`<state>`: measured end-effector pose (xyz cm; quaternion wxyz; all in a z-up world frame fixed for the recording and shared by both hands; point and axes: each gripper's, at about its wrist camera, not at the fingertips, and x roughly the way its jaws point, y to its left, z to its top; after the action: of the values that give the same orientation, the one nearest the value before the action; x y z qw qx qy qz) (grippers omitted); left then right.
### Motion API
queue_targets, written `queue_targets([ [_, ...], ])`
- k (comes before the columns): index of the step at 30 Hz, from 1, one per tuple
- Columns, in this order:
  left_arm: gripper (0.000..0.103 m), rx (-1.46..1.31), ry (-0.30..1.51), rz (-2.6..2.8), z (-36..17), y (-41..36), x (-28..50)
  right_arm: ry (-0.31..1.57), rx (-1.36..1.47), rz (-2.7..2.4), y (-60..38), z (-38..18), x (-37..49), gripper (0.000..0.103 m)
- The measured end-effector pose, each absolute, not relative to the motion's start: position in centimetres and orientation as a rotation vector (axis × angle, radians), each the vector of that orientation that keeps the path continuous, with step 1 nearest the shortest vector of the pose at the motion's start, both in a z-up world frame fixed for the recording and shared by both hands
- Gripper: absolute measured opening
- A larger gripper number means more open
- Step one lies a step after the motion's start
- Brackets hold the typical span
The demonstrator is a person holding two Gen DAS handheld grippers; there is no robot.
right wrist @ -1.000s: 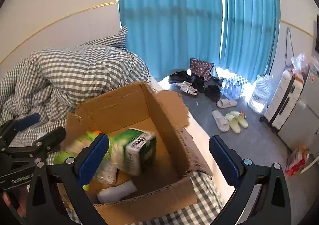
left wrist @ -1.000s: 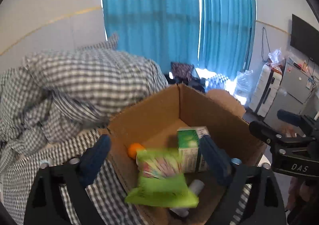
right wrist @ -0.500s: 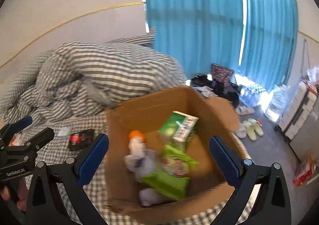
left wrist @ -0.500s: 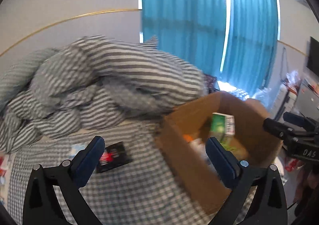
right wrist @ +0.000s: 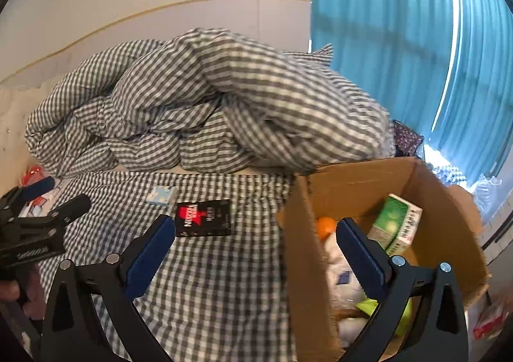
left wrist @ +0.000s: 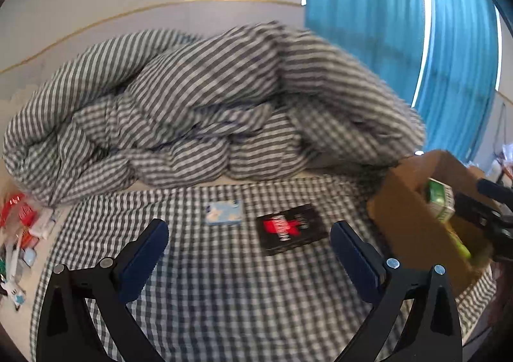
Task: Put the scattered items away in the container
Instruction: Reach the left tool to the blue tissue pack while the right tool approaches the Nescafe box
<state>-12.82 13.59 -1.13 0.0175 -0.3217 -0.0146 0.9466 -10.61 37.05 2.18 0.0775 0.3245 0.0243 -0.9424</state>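
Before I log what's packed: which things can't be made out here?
- Cardboard box, left wrist view: contents mostly hidden by its near wall and motion blur.
- Clutter at the bed's left edge, left wrist view: blurred, cut off.
- White items in the box, right wrist view: behind a right gripper finger.

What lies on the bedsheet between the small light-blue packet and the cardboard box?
A black packet with red print lies flat between the light-blue packet and the cardboard box; the right wrist view shows it clearest.

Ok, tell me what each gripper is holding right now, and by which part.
Nothing is held. The left gripper and the right gripper are both open with nothing between their fingers, above the checked bedsheet.
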Motion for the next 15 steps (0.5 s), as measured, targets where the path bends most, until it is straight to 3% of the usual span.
queue_targets([
  [15,0.103,-1.225,-0.084,2.882,-11.9,11.3,-25.4,0.093,1.060,-2.732,33.2,-4.4,-17.4,0.101],
])
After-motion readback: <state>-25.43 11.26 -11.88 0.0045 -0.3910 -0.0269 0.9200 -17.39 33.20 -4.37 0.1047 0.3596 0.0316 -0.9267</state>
